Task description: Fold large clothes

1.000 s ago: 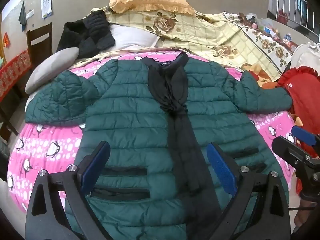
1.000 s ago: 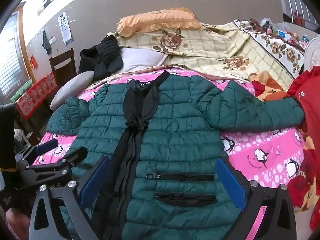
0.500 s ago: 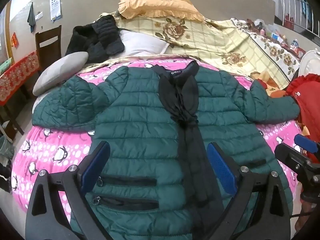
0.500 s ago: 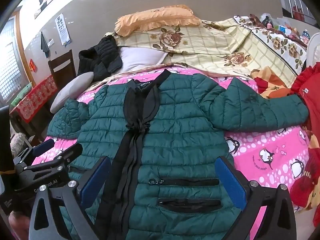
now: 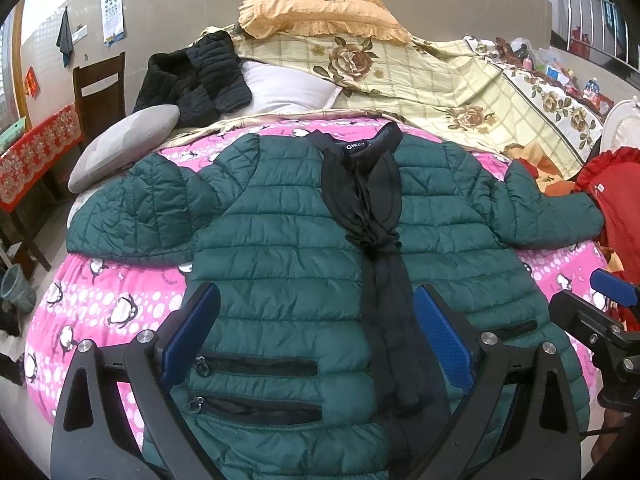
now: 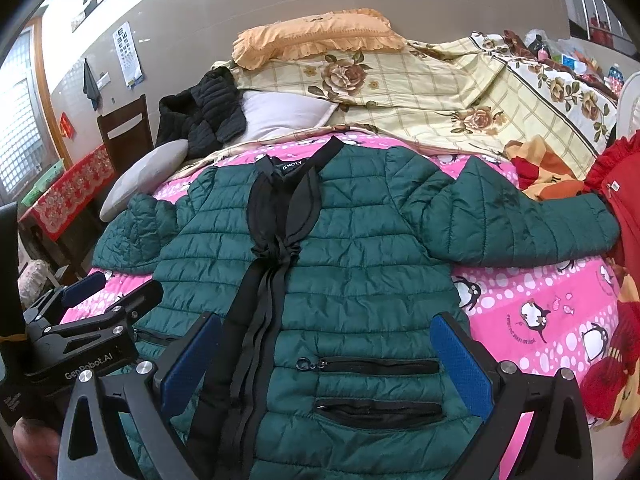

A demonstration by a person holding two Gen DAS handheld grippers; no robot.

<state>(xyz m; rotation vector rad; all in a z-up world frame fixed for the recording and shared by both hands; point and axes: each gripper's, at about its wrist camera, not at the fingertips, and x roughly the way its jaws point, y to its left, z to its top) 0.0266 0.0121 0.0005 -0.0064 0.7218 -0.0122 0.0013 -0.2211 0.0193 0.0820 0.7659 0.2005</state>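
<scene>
Covering most of the pink penguin-print blanket [image 5: 112,304], the green puffer jacket [image 5: 288,248] lay flat and front-up, hem at the near edge and collar toward the far side. Beyond it, at the far end of the bed, were a floral quilt [image 5: 440,80], an orange pillow [image 5: 320,16], a white pillow [image 5: 288,88], a black garment [image 5: 196,76] and a grey cushion [image 5: 124,140]. A red garment [image 6: 624,184] sat at the right edge.

Both sleeves were spread outward: the left sleeve [image 5: 136,212] bunched short toward the left, the right sleeve [image 6: 516,228] stretched well out to the right, its cuff close to the red garment. A black placket [image 5: 384,304] ran down the closed front from a black ruffled collar [image 5: 364,192], and zipped pockets [image 6: 376,366] lay near the hem.

The left gripper [image 5: 316,340] hung over the near left half of the jacket, fingers wide apart and holding nothing. The right gripper [image 6: 324,360] hung over the near right half, likewise spread and empty.

No fold seemed made yet; this looked like the lining-up before the first one. A sensible next move would be for each gripper to descend and pinch a sleeve or side edge, then carry it across the chest toward the placket. The padding is thick and slippery, so a deep bite on the fabric would be needed.
</scene>
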